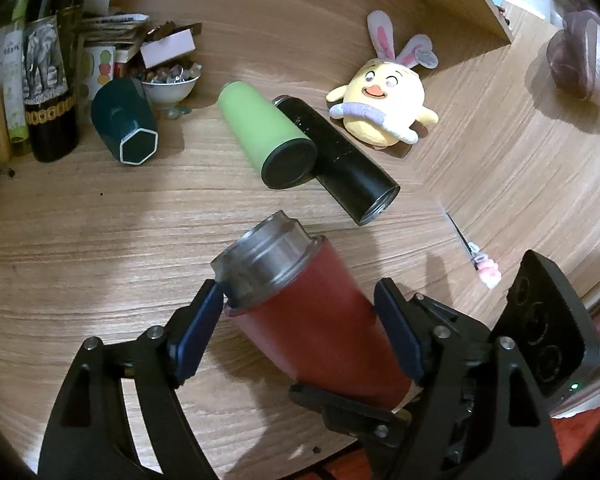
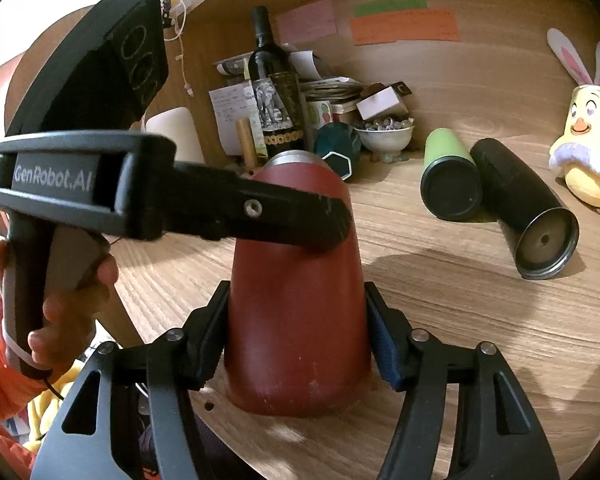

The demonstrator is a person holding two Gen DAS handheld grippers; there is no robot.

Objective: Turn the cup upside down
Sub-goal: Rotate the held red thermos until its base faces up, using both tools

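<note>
Spanning both views, the wooden desk [image 1: 100,240] carries all items. Red cup [image 1: 312,320] sits in the foreground, tilted, its steel threaded mouth [image 1: 260,256] pointing away from the left wrist camera and its base toward the lower right; whether the cup touches the desk cannot be told. Left gripper [image 1: 300,320]: jaws spread, one blue pad [image 1: 198,332] at the cup's shoulder and the other alongside the red wall; firm contact cannot be confirmed from this view. In the right wrist view the left gripper [image 2: 332,228] enters from the left, held by a hand [image 2: 60,308] wrapped around its handle, with one black finger lying across the cup's [image 2: 296,300] upper body. Right gripper [image 2: 296,344]: both pads press the cup's lower sides, gripping it near the base. Behind, a black cup [image 1: 336,156] and a green cup [image 1: 268,136] lie on their sides, touching each other. A plush chick [image 1: 384,100] lies to their right. A wine bottle [image 2: 272,92] stands at the back, with a dark green cup [image 1: 124,120] on its side near it and a white bowl [image 1: 168,88] of beads.
</note>
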